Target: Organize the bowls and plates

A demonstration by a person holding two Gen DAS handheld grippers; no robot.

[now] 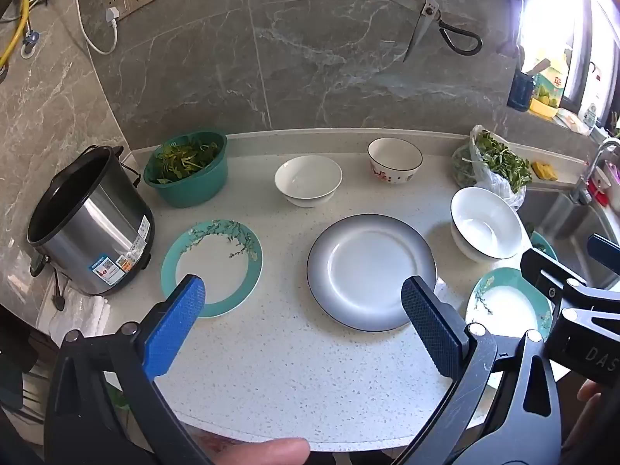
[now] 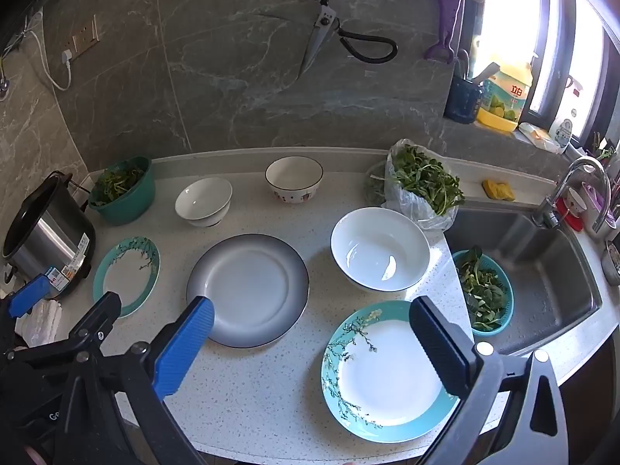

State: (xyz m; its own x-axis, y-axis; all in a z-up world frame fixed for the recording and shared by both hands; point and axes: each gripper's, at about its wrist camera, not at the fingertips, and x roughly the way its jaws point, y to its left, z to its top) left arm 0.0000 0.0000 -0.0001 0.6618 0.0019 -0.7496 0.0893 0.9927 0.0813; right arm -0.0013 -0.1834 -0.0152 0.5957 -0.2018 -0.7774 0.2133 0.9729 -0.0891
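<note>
speckled white counter [image 2: 271, 387] carries a grey-rimmed white plate [image 2: 248, 290] mid-surface, two teal floral plates [image 2: 387, 372] [image 1: 212, 267] toward its side edges, white bowls [image 2: 379, 250] behind; both grippers [image 1: 302, 294] [image 2: 310, 321] hover, fingers apart, empty.

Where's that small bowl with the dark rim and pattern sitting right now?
The patterned bowl stands at the back of the counter by the wall, between the plain white bowl and the bag of greens.
</note>
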